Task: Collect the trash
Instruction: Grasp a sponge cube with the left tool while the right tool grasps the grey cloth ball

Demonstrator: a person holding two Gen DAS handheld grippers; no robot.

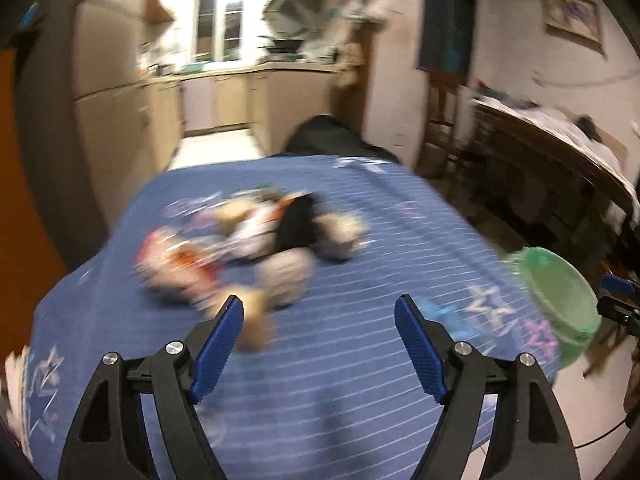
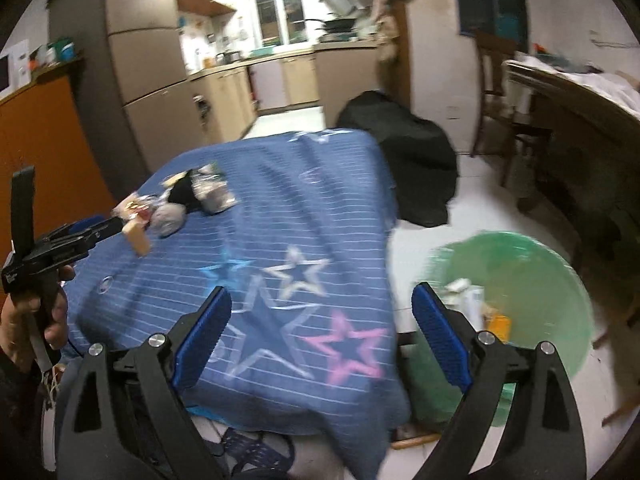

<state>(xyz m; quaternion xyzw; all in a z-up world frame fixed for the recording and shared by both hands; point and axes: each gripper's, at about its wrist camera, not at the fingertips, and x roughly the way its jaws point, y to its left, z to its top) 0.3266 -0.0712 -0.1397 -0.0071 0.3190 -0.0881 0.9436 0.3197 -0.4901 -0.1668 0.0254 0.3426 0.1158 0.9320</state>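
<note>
A blurred pile of trash (wrappers, crumpled paper, a black piece) lies on the blue star-patterned cloth covering a table. My left gripper hovers open just in front of the pile, with nothing between its fingers; a tan scrap lies by its left finger. My right gripper hangs open and empty over the cloth's near right corner, beside a green bin on the floor that holds some scraps. In the right wrist view a hand holds the left gripper near the trash pile.
A black bag slumps on the floor beyond the table. A dark wooden table and chair stand at right, an orange cabinet at left. A fridge and kitchen counters lie behind.
</note>
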